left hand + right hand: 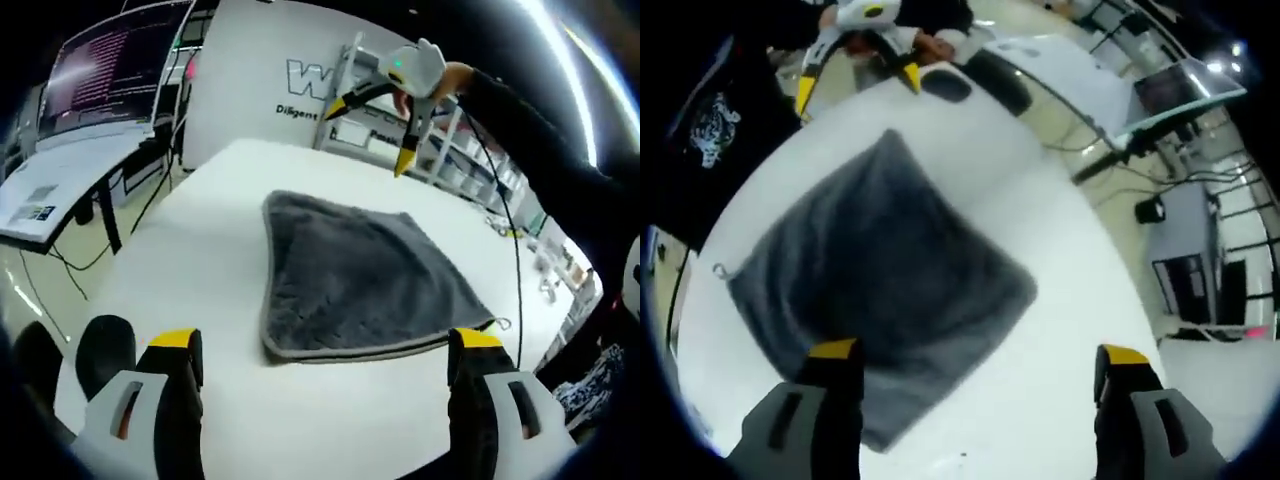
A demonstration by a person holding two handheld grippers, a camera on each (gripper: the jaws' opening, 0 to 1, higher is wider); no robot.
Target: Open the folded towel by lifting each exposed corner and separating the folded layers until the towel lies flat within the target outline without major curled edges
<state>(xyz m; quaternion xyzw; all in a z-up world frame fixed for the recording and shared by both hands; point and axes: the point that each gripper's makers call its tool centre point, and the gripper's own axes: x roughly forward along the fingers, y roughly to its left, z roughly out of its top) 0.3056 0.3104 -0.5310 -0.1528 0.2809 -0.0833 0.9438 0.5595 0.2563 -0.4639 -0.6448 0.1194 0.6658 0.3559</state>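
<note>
One grey towel (pixel 360 275) lies folded flat on the white table (pixel 200 260) — roughly square.

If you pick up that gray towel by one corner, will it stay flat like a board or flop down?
It would most likely flop. The gray towel looks soft and fuzzy, so the lifted corner should drape and the rest trail behind. It is probably light, lying thin on the white table. It won't roll; its plush pile should give the left tool decent grip.
</note>
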